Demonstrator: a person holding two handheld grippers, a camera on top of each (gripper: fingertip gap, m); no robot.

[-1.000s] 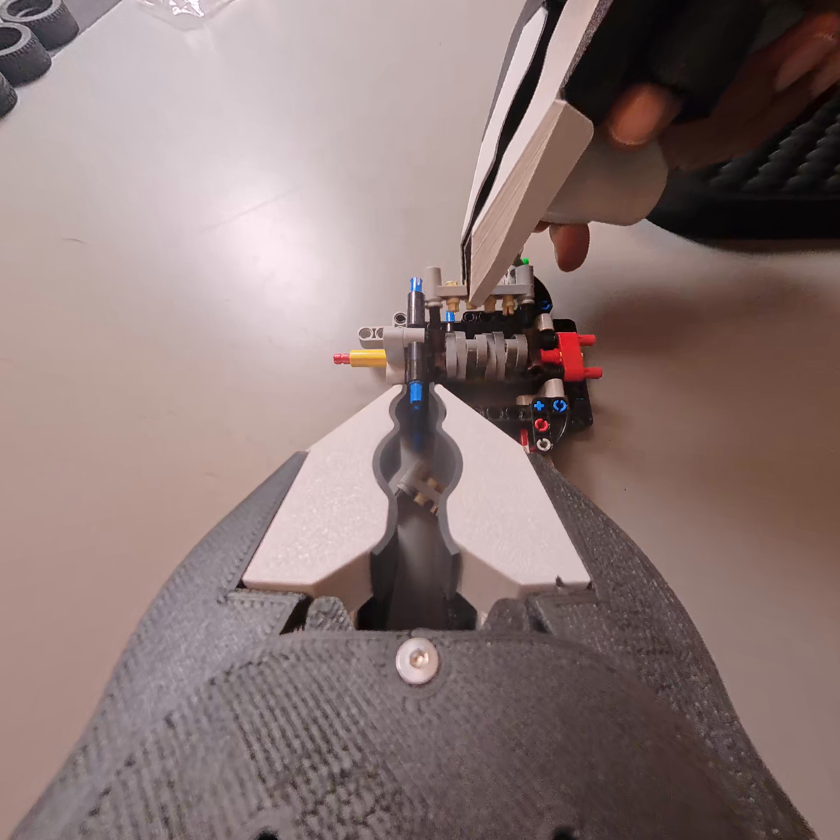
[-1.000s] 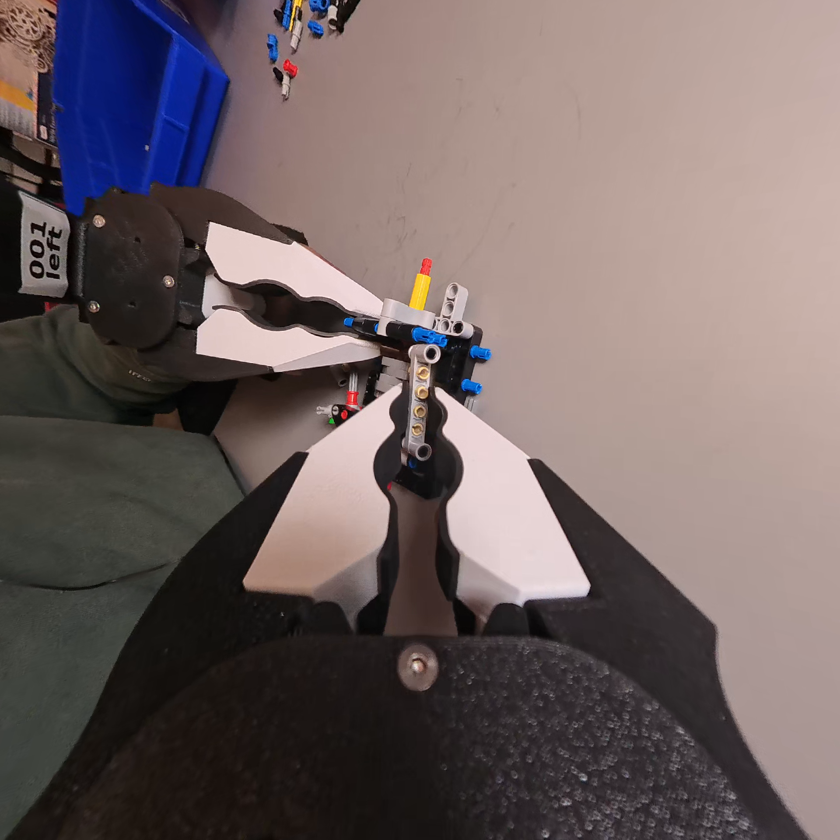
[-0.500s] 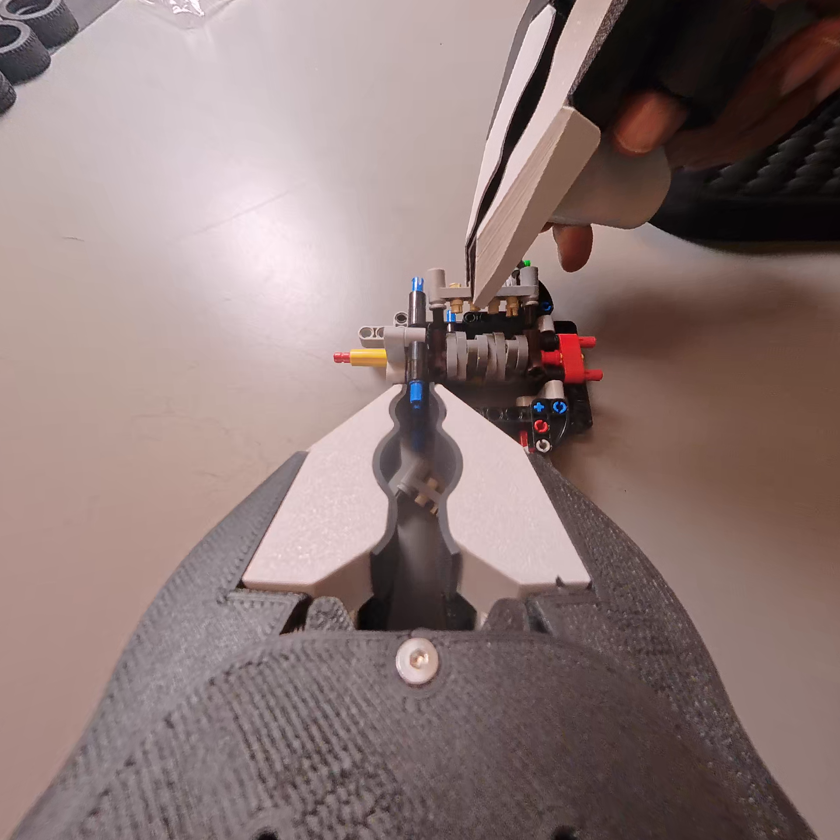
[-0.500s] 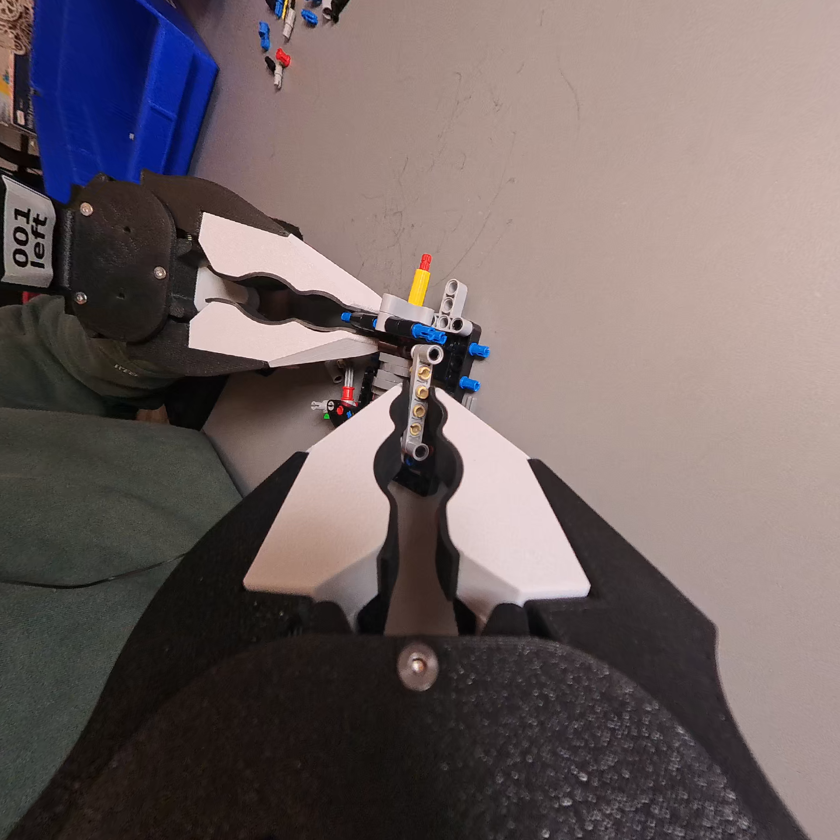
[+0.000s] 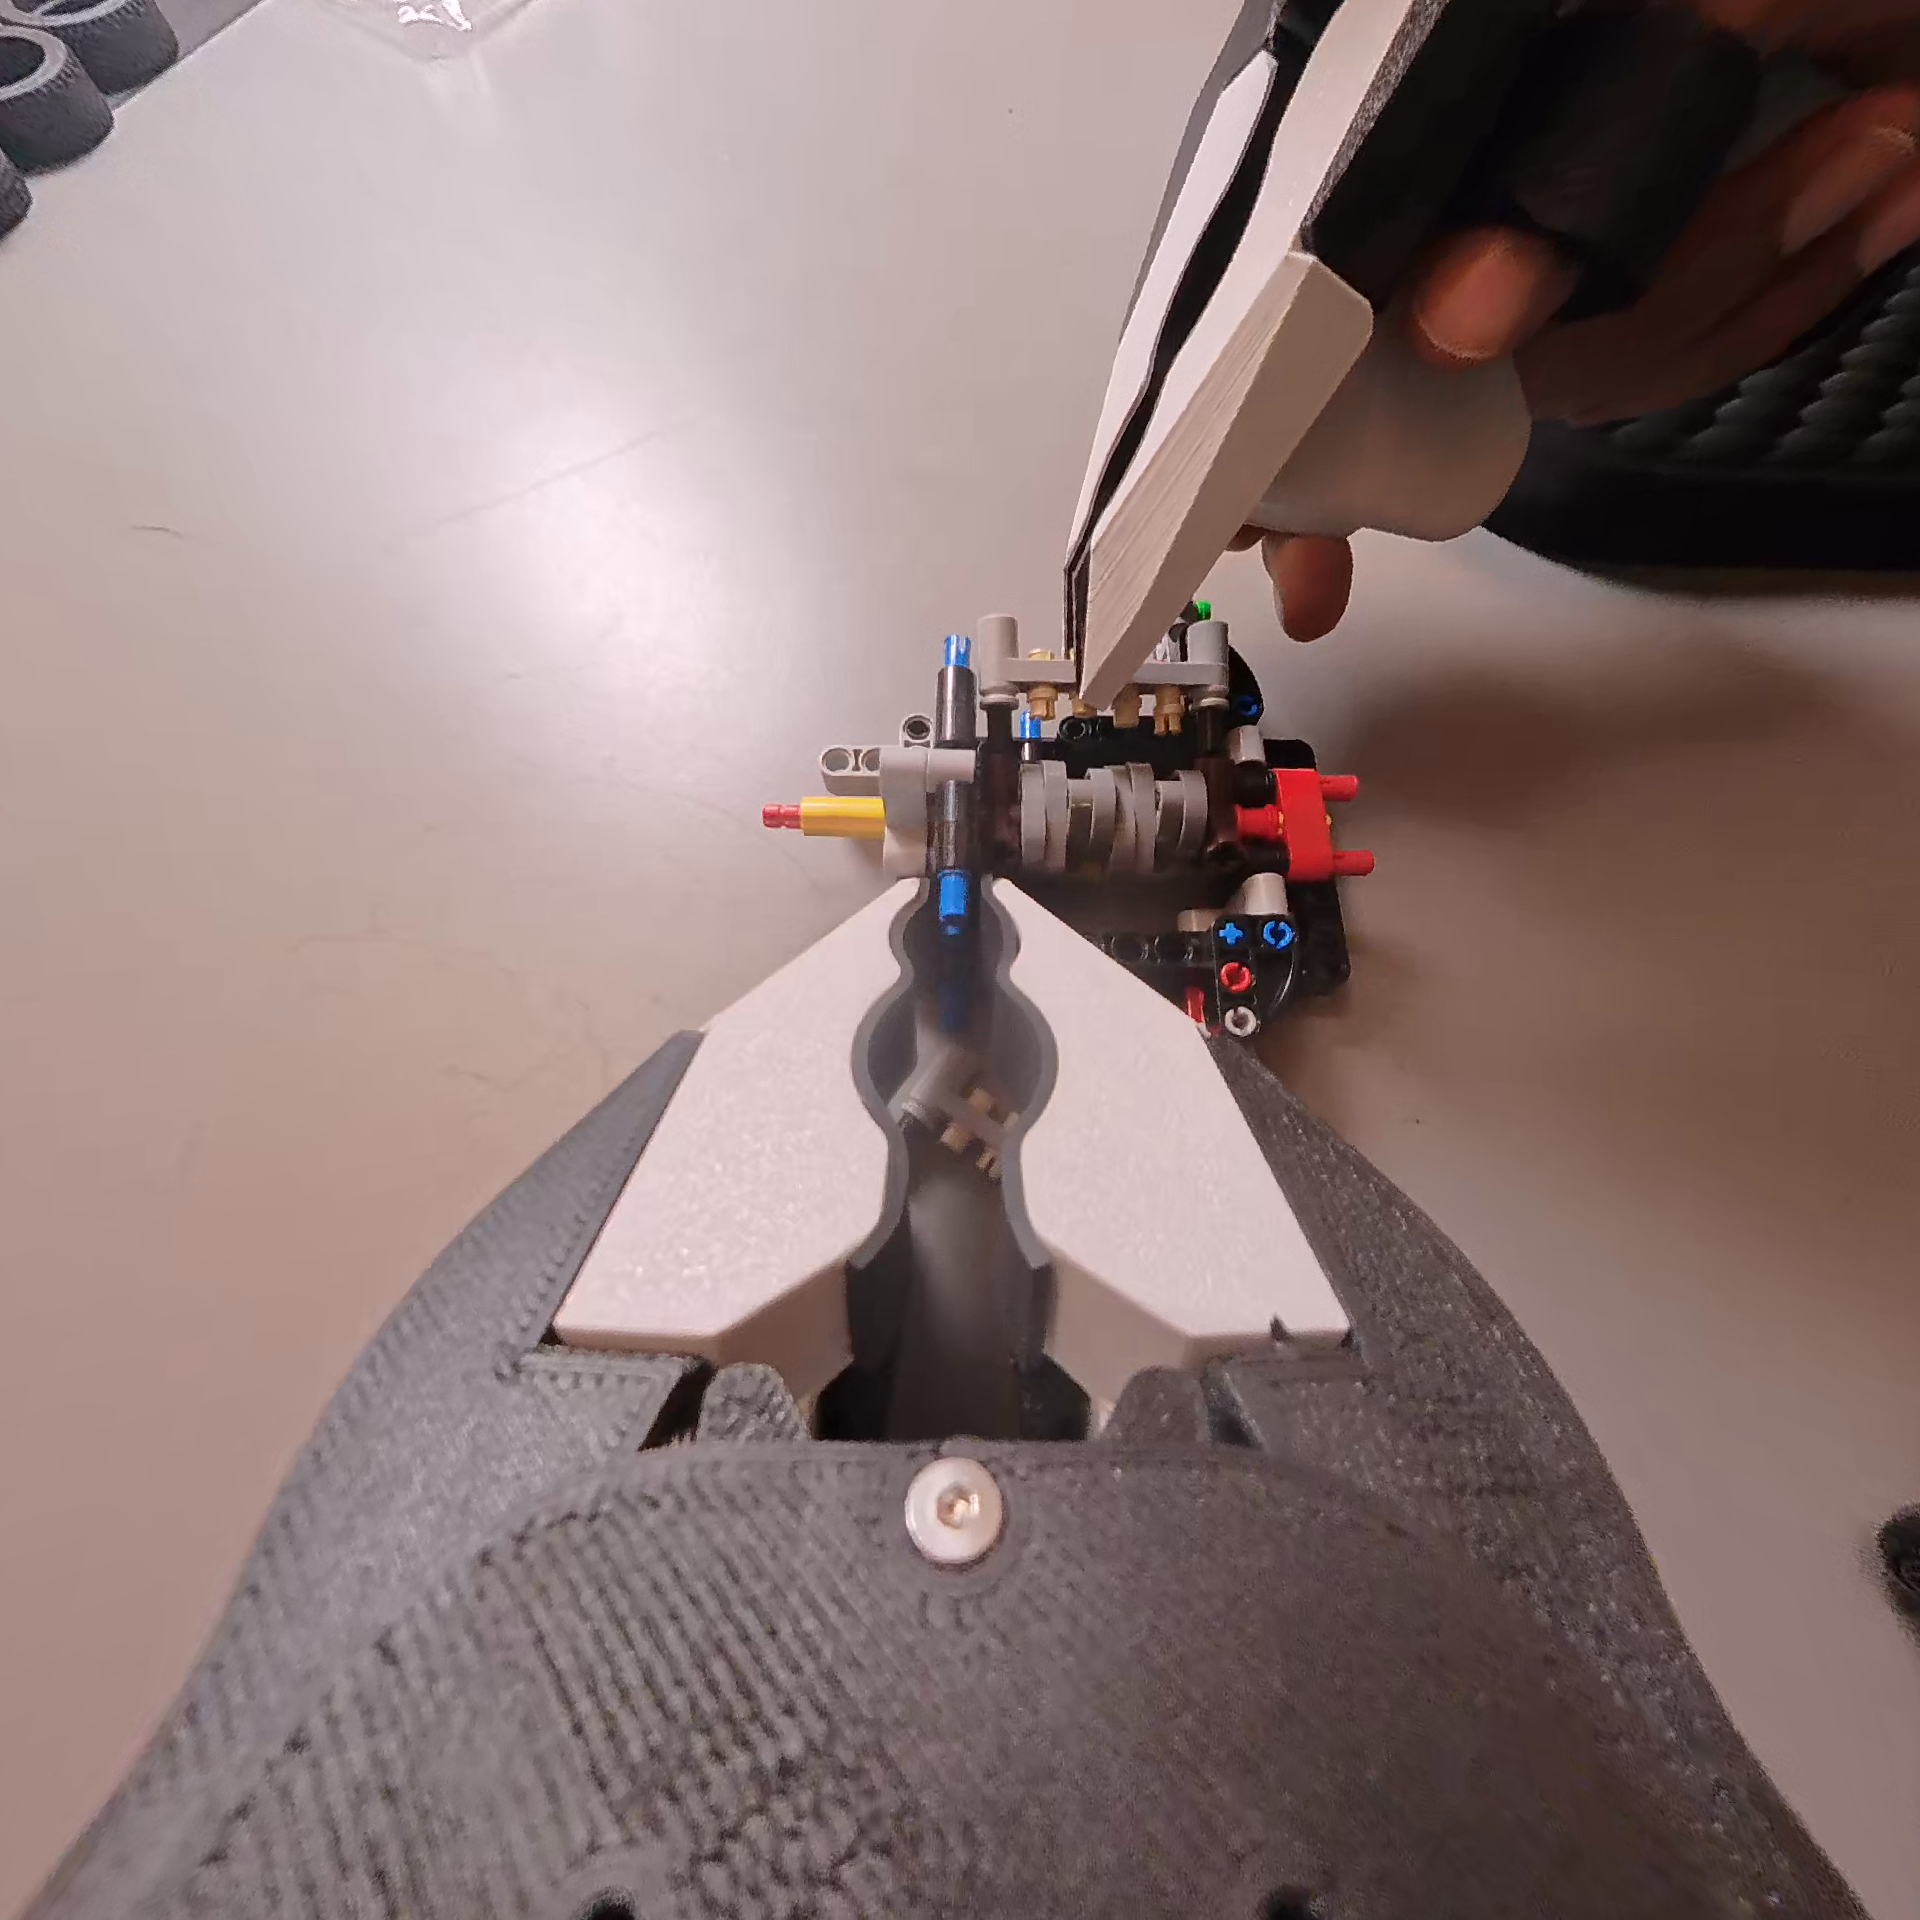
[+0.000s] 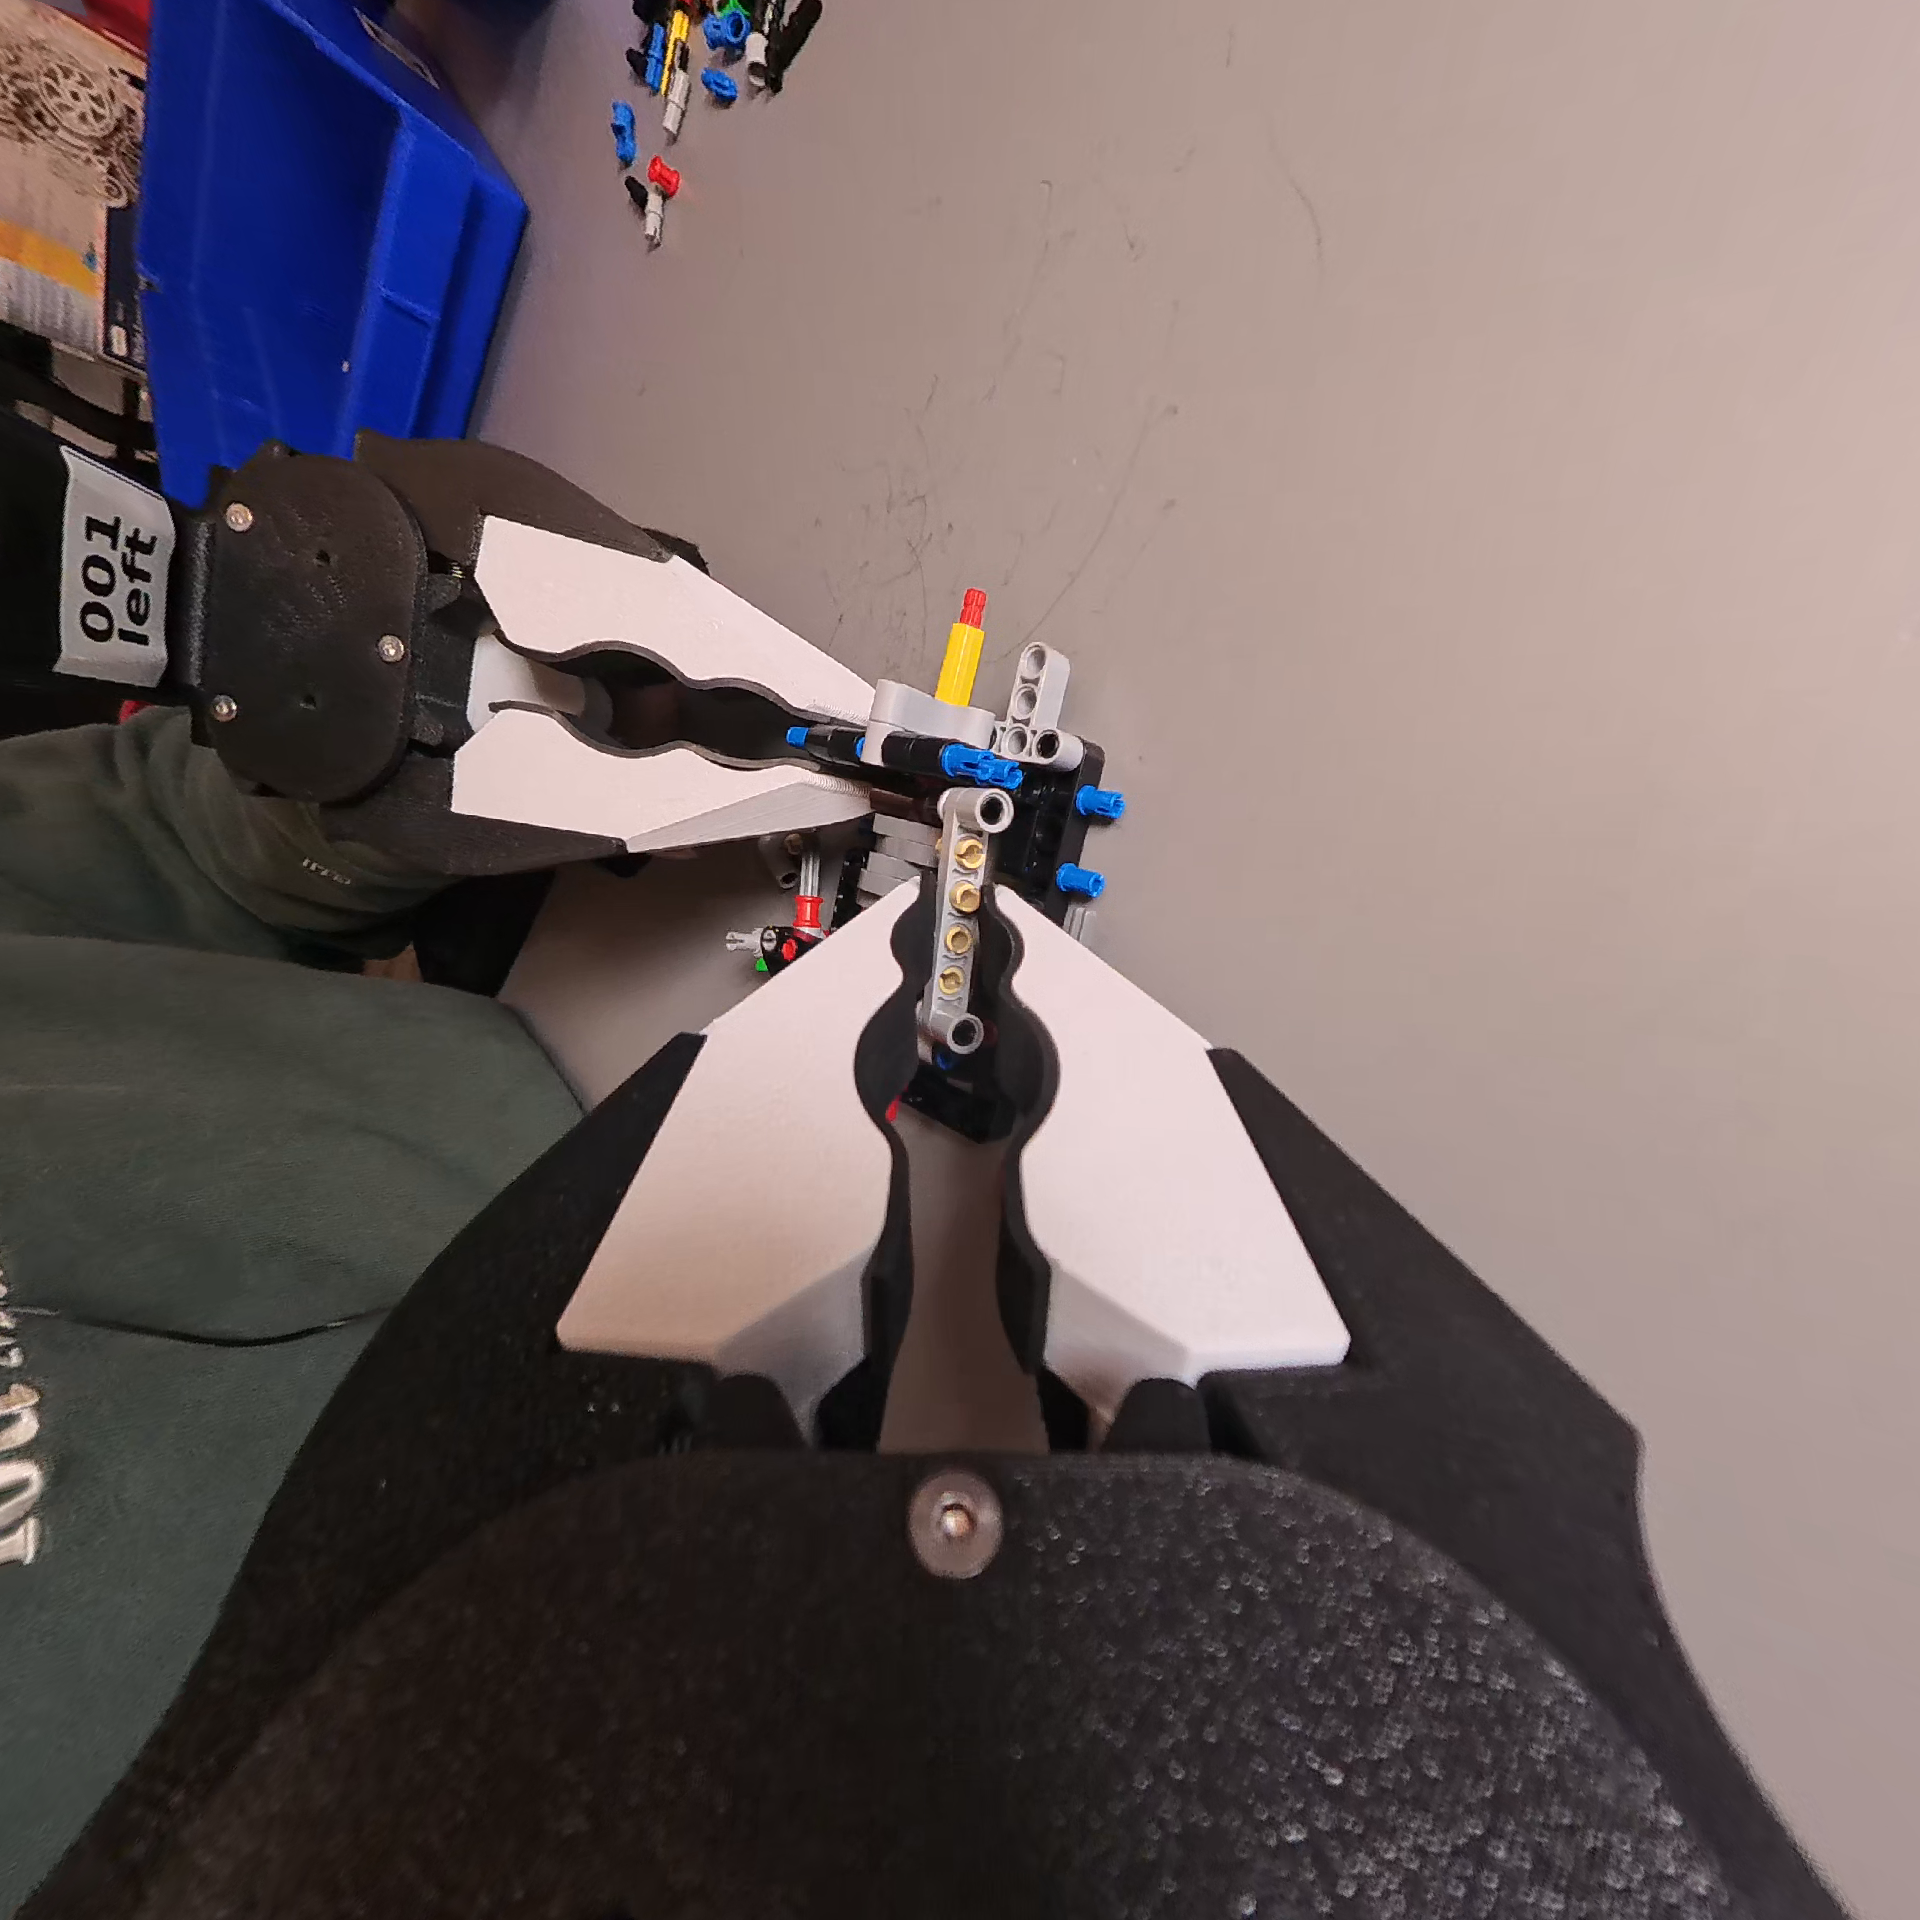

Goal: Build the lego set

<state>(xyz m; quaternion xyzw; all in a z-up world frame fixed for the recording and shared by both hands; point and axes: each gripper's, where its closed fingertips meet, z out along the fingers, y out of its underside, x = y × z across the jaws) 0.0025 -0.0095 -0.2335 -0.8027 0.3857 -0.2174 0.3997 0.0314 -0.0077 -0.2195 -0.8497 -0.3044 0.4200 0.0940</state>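
Open beige surface [image 5: 436, 436] lies wide to the left of the lego assembly [image 5: 1101, 821], w/ black tyres [image 5: 52, 114] only at the far corner. Both claws crowd the build: left claw [image 5: 951, 894] pinches its near end, right claw [image 5: 1086, 665] comes down on the grey beam [image 6: 961, 914] atop it. In the right wrist view, bare surface runs to the right; a blue bin [image 6: 312, 229] & loose pieces [image 6: 686, 83] block the far-left side.
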